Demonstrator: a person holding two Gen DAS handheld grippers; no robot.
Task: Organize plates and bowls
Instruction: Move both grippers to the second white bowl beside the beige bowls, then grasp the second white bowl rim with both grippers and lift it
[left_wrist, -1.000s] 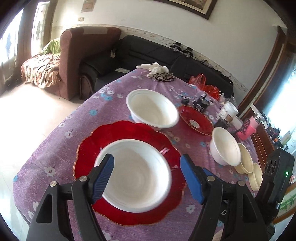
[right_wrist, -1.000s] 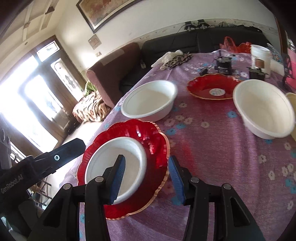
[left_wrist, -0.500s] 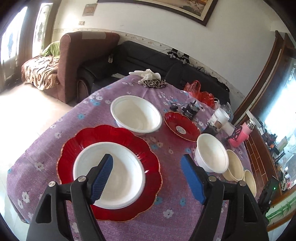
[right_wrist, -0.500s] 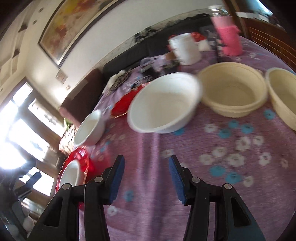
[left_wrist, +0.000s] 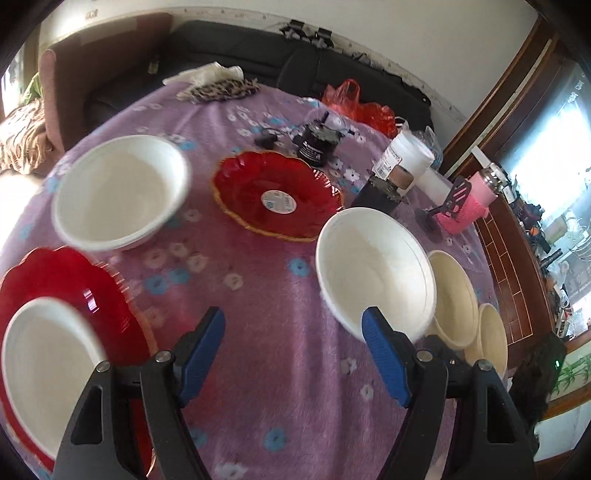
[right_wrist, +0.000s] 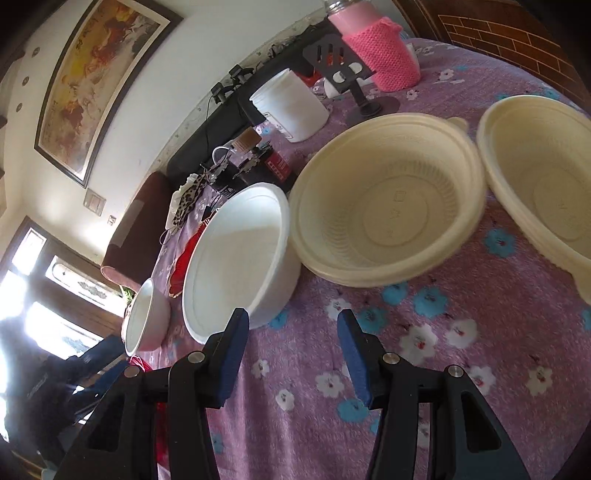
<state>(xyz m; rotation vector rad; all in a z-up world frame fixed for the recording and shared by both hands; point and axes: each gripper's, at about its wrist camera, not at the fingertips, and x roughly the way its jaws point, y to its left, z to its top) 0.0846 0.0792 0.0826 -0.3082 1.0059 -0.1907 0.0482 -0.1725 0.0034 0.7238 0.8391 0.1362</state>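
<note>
My left gripper (left_wrist: 293, 332) is open over bare purple cloth, holding nothing. Its right finger reaches the near rim of a white bowl (left_wrist: 373, 269). Two cream bowls (left_wrist: 454, 295) stand right of that bowl. A small red plate (left_wrist: 277, 195) and another white bowl (left_wrist: 118, 192) lie further back. At lower left a large red plate (left_wrist: 74, 280) carries a white bowl (left_wrist: 44, 354). My right gripper (right_wrist: 293, 332) is open and holds nothing, in front of the gap between the white bowl (right_wrist: 236, 258) and a cream bowl (right_wrist: 388, 199). A second cream bowl (right_wrist: 543, 177) stands at the right.
A pink knitted bottle (right_wrist: 384, 55), a black phone stand (right_wrist: 343, 70), a white jar (right_wrist: 291, 107) and small black gadgets (left_wrist: 317, 144) crowd the table's far side. A red bag (left_wrist: 354, 107) and leopard cloth (left_wrist: 218, 90) lie near the black sofa (left_wrist: 240, 40).
The left gripper swung right, from over the bowl on the large red plate to beside the right white bowl. The right gripper rolled and moved right toward the cream bowls.
</note>
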